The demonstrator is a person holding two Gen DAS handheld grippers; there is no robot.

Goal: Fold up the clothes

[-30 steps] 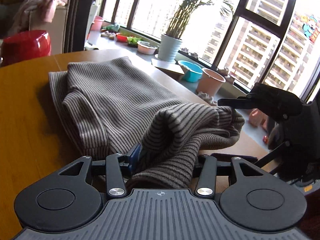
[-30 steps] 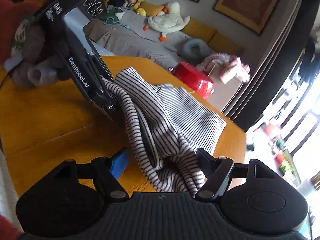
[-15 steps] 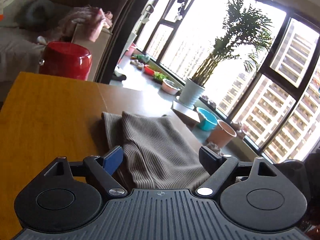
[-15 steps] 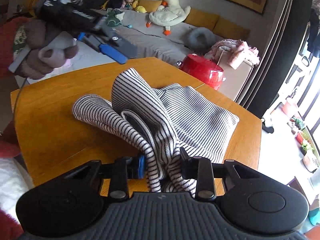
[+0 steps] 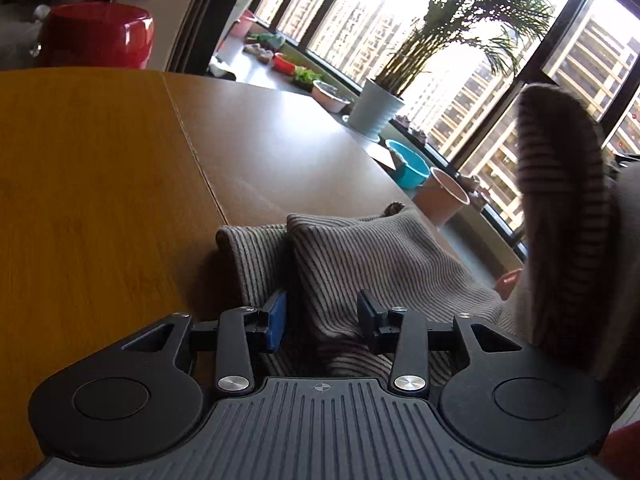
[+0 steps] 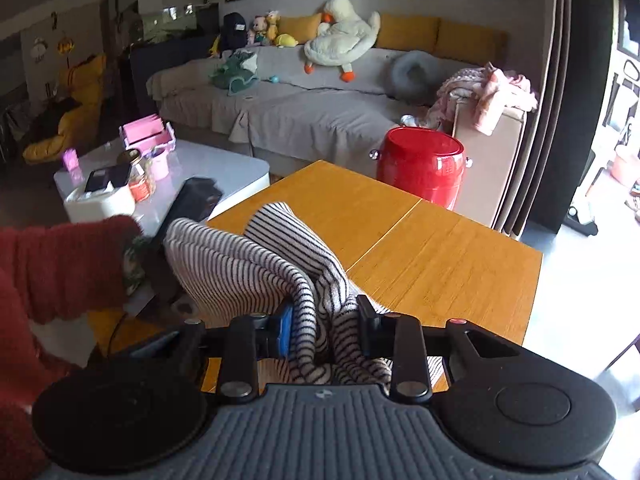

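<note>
The striped sweater point(image 5: 384, 268) was gathered at the near edge of the wooden table point(image 5: 100, 168) and partly lifted off it, so the fold was far from finished. In the left wrist view a bunched fold lay at 12 o'clock from the left gripper point(image 5: 322, 316), and its jaws had just been closing, with the knit standing between the blue pad and the black one. Both pads looked pressed against the cloth, so I judged that gripper clamped on the sweater. At 2 o'clock in the same view a hanging sleeve or hem point(image 5: 560, 208) rose well above the table, out of focus against the window.

In the right wrist view the right gripper point(image 6: 324, 326) had its jaws drawn in on a thick wad of the sweater point(image 6: 256, 264), which arched up and away toward 11 o'clock. That gripper had also been closing within the last second, and the cloth was plainly pinched. A red sleeve point(image 6: 60, 268) sat at 9 o'clock, with the person's other arm behind the cloth. The red stool point(image 6: 420, 164) stood beyond the far table edge at 1 o'clock.

Judging from this, no neat fold was in place. The garment probably needed spreading flat, then the sleeves brought in and the body doubled over.
</note>
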